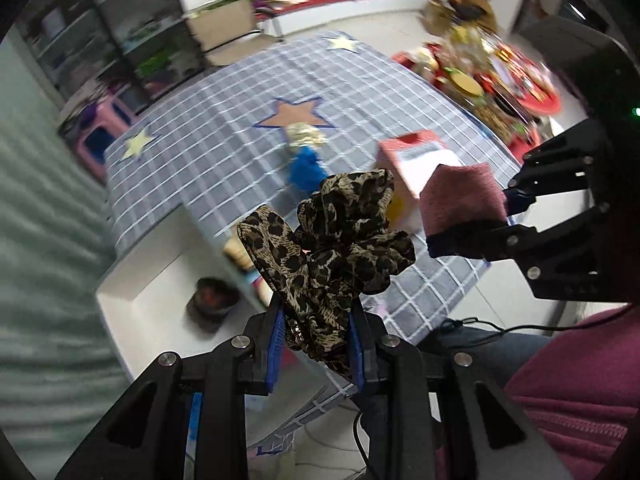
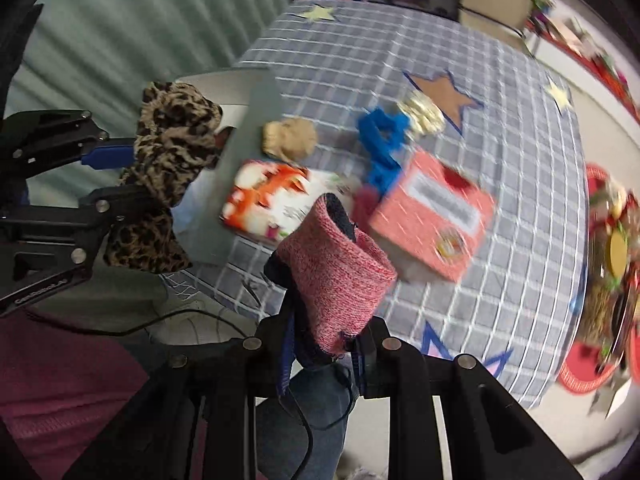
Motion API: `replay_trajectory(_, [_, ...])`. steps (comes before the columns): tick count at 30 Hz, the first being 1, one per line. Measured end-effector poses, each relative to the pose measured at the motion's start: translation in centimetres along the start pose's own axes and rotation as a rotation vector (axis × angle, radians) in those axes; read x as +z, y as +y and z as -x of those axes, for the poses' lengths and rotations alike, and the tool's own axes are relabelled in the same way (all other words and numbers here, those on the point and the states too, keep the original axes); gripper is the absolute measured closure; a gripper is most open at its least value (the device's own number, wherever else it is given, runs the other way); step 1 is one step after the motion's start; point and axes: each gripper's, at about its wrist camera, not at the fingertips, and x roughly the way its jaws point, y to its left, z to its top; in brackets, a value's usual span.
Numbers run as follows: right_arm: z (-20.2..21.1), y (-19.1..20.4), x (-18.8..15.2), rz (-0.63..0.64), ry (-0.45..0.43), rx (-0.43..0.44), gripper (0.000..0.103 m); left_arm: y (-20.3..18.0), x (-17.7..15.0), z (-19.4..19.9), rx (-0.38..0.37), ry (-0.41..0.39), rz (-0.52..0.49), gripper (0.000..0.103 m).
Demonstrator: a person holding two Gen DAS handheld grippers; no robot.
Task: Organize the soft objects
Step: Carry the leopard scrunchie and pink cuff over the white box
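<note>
My left gripper (image 1: 316,344) is shut on a leopard-print scrunchie (image 1: 340,240), held in the air over the table's near edge; it also shows in the right wrist view (image 2: 172,160). My right gripper (image 2: 324,348) is shut on a pink knitted wristband (image 2: 340,264) with a dark lining, held beside the left one; it also shows in the left wrist view (image 1: 460,204). On the grey checked tablecloth (image 2: 440,40) lie a blue fuzzy object (image 2: 382,140), a gold scrunchie (image 2: 422,114) and a tan soft object (image 2: 290,138).
A white open box (image 1: 140,292) stands at the table's left with a dark round object (image 1: 212,300) inside. A pink carton (image 2: 432,216) and a fox-print pack (image 2: 268,196) lie on the cloth. Red trays of clutter (image 2: 612,260) sit to the right. The person's legs are below.
</note>
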Motion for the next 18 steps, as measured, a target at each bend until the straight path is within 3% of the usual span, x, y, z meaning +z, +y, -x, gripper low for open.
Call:
replay_trajectory(5, [0.3,2.7,2.6,0.104,-0.009,-0.008,0.078,2.9,-1.8,0.9,0.050,-0.041,0.111,0.073])
replay_trajectory(18, [-1.3,8.9,8.8,0.282,0.000,0.026,0.078,8.6,-7.0,1.1,0.156,-0.035,0.395,0.073])
